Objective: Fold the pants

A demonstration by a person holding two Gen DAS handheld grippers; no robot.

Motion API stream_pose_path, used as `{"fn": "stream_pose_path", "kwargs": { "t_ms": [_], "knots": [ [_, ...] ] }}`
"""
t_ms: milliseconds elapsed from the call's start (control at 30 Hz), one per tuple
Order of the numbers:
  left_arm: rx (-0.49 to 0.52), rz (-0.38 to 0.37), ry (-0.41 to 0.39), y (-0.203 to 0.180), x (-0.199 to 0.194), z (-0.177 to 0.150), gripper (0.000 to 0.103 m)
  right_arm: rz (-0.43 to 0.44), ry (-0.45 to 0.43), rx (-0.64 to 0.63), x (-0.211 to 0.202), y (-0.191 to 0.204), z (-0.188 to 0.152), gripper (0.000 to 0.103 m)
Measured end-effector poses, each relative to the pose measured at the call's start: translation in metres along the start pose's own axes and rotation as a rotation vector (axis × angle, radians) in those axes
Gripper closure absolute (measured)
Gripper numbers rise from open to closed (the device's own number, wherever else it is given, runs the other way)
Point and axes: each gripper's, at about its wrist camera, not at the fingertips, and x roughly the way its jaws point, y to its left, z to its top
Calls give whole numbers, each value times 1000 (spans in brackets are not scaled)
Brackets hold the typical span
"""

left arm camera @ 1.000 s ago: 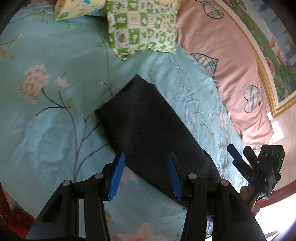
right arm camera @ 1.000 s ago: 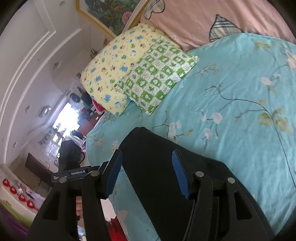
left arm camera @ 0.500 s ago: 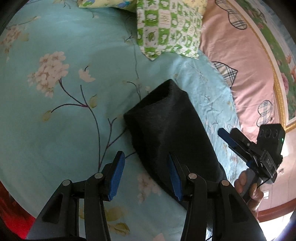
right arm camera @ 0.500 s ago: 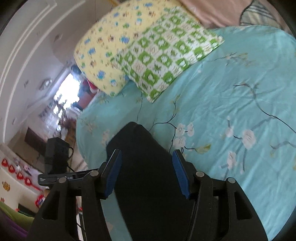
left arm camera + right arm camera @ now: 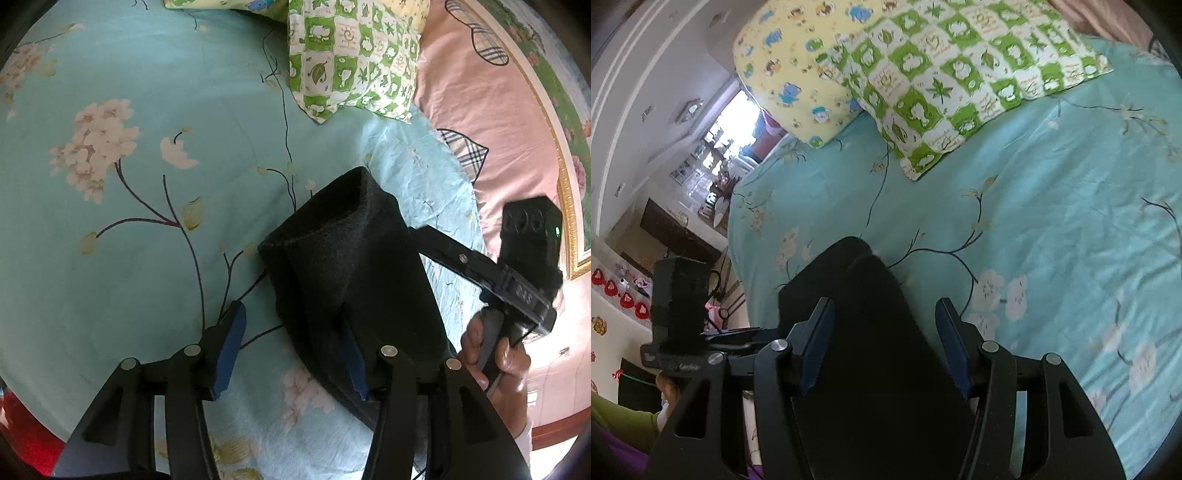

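Note:
Black folded pants [image 5: 351,266] lie on the teal floral bedsheet [image 5: 110,280], their thick far end toward the pillows. My left gripper [image 5: 291,354] hovers over their near left edge. Its jaws are opening: one blue pad is over the sheet, the other over the cloth, and neither presses. In the right wrist view my right gripper [image 5: 884,343] straddles the pants [image 5: 864,332], open, with a strip of sheet showing beside its right pad. From the left wrist view its fingertips are hidden behind the pants' right side. A hand [image 5: 495,354] holds its handle.
A green checked pillow [image 5: 354,62] and a yellow cartoon pillow [image 5: 790,62] lie at the head of the bed. A pink quilt [image 5: 480,122] lies along the right side. The bed's edge [image 5: 738,258] drops off to the left toward room furniture.
The right gripper has swung in from the bed's right edge to the pants' right side. The left gripper has come closer and lower over the pants, its jaws slightly wider.

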Motion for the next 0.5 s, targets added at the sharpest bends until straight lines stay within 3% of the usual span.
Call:
{"fn": "stream_pose_path", "kwargs": {
  "t_ms": [267,333,400,500],
  "knots": [
    [57,59,-22,-13,13,2,57,57,95,-9,34,-7,17,47],
    [75,62,-25,-18,16,4,74,82,106,-6,39,-7,17,60],
    [93,63,-24,-24,16,5,80,87,102,-5,38,-6,16,71],
    [132,65,-43,-36,8,3,84,82,83,-27,29,1,13,79]
  ]
}}
